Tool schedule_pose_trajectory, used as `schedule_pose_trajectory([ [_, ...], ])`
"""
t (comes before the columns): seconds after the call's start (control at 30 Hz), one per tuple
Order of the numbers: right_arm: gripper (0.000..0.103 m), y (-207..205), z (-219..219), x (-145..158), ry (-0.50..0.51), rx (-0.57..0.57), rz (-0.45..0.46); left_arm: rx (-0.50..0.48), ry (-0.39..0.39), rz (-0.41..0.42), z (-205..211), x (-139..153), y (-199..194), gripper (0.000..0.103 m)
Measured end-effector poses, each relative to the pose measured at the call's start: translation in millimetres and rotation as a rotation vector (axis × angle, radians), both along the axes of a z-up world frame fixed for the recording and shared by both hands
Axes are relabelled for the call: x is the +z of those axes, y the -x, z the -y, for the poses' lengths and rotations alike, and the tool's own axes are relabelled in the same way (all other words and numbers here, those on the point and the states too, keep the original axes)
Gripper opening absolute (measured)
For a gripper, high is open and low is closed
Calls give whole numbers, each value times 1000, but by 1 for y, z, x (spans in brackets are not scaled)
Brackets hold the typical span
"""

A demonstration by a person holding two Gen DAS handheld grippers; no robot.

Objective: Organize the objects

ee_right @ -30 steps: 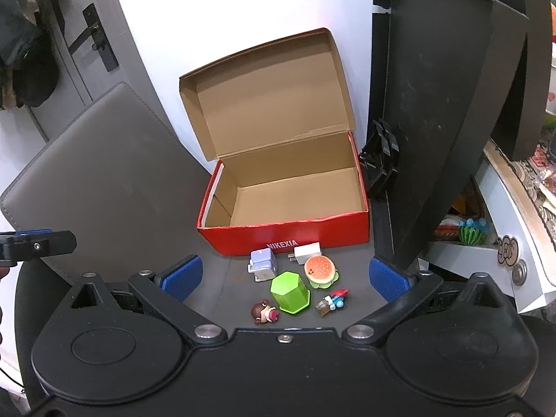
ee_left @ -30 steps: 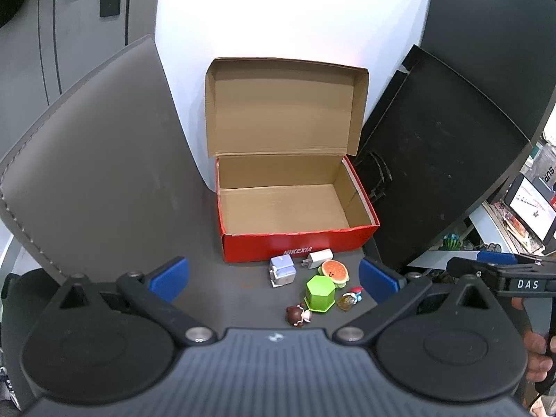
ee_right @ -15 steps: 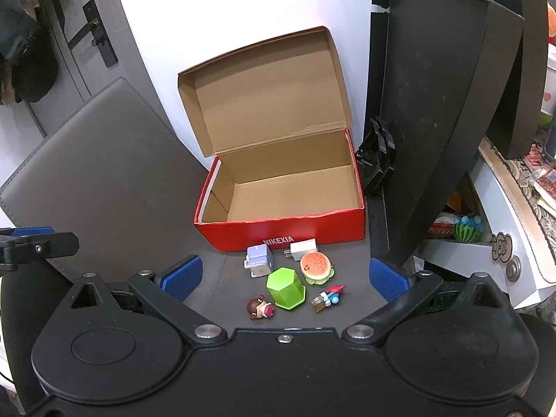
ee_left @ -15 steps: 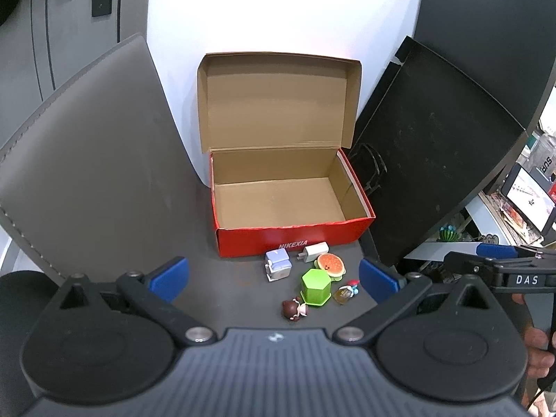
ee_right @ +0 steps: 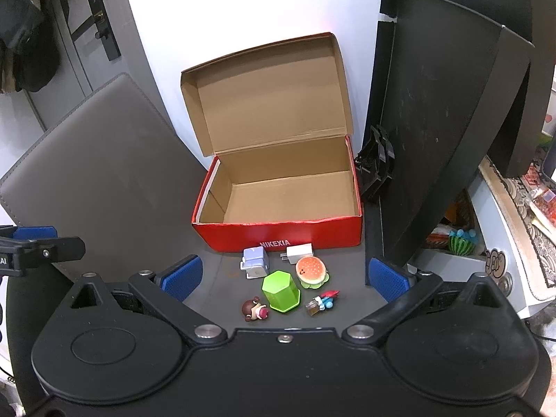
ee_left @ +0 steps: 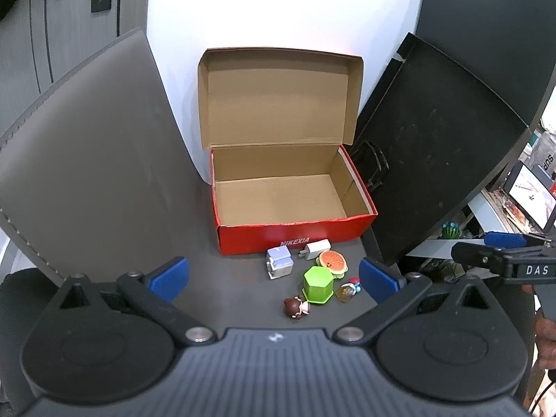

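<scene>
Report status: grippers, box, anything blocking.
Left gripper open, empty. Right gripper open, empty. Red box open, nothing inside; six small items clustered in front. Nothing in the way.

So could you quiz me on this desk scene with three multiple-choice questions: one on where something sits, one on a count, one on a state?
1. Where is the white charger?
A. inside the box
B. against the red box's front wall
C. on the lid

2. How many small things lie before the red box?
A. three
B. six
C. nine

3. The box is:
A. open, nothing inside
B. shut
C. open, full

Answers: 1 B, it lies by the red wall; 2 B, six show; 3 A, lid up, bare cardboard floor.
</scene>
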State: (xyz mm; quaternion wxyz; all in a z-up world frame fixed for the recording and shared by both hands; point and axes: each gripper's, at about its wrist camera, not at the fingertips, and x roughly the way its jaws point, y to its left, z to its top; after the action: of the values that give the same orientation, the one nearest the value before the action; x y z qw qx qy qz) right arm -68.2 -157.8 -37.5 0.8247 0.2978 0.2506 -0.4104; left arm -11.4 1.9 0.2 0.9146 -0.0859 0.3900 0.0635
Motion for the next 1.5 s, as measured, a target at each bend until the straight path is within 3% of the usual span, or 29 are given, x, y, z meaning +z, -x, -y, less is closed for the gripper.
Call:
schedule_pose_trajectory([
  [0.6,103,-8,11,-12,-9,-25,-33,-5,-8,-74,5,-33,-16,103],
  [1.2,103,-22,51,-74,-127,-73,-62,38,57,-197,-3,-96,-66,103],
  [1.5,100,-19,68,-105,-175,-136,-19,55,94,-241,0,-129,-93,102],
])
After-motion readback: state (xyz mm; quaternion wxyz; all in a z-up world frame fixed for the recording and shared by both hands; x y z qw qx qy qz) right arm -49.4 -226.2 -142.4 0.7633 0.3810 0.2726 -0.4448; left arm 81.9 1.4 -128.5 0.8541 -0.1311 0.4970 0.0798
